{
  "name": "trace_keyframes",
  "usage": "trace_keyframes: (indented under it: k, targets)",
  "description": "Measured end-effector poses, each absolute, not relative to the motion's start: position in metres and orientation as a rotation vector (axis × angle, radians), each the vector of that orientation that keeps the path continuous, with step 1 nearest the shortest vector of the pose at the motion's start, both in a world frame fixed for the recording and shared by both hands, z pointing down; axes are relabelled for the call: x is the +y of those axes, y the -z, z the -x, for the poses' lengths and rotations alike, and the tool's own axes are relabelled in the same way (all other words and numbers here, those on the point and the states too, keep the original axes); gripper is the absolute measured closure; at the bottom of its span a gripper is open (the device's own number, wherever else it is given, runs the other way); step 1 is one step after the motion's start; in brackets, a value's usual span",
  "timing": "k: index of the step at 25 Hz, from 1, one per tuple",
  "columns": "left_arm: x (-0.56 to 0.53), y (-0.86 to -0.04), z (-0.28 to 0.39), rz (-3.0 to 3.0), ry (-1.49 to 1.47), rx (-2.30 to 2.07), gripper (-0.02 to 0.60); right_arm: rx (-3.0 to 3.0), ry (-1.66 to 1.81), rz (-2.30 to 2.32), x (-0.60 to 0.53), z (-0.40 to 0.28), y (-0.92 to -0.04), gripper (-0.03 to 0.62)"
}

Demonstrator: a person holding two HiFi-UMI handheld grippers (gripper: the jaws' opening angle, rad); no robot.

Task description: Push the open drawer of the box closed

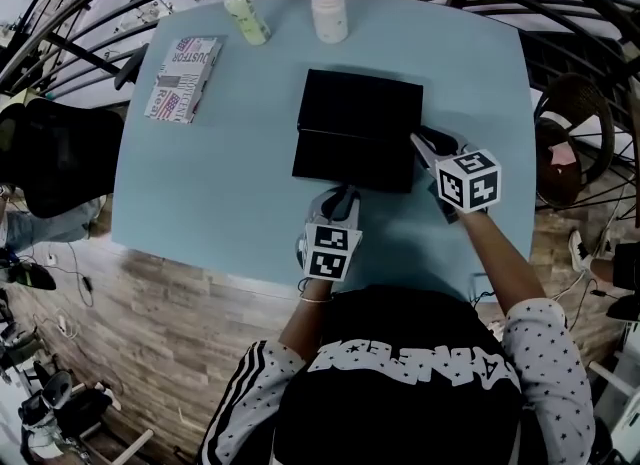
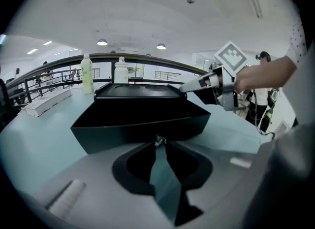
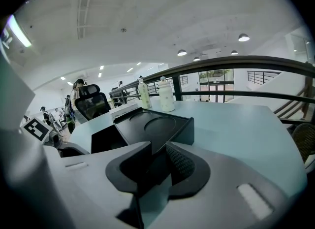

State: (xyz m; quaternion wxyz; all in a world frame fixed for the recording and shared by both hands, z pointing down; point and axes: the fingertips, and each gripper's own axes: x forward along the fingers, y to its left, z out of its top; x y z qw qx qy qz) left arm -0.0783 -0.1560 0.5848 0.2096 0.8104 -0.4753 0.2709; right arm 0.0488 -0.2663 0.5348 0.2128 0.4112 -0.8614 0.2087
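Observation:
A black box (image 1: 360,103) sits mid-table with its drawer (image 1: 352,161) pulled out toward me. My left gripper (image 1: 340,198) is at the middle of the drawer's front. In the left gripper view the drawer (image 2: 140,124) fills the middle, and the left gripper (image 2: 160,143) is shut on its small metal knob (image 2: 157,140). My right gripper (image 1: 425,146) is at the box's near right corner. In the right gripper view the box (image 3: 155,127) has its top edge running between the jaws, and the right gripper (image 3: 158,151) is shut on it.
Two bottles, one greenish (image 1: 245,15) and one white (image 1: 329,11), stand at the table's far edge. A printed carton (image 1: 183,78) lies at the far left. A black office chair (image 1: 60,153) is left of the table and a wicker chair (image 1: 575,118) is right of it.

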Motion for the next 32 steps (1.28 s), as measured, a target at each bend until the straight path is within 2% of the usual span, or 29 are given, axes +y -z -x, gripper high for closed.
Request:
trace_keyframes:
  k: [32]
  targets:
    - [-0.195,-0.587,0.072,-2.277,-0.774,-1.295,0.581,-2.409,-0.607,-1.136,-0.266,-0.050,-0.536,0.517]
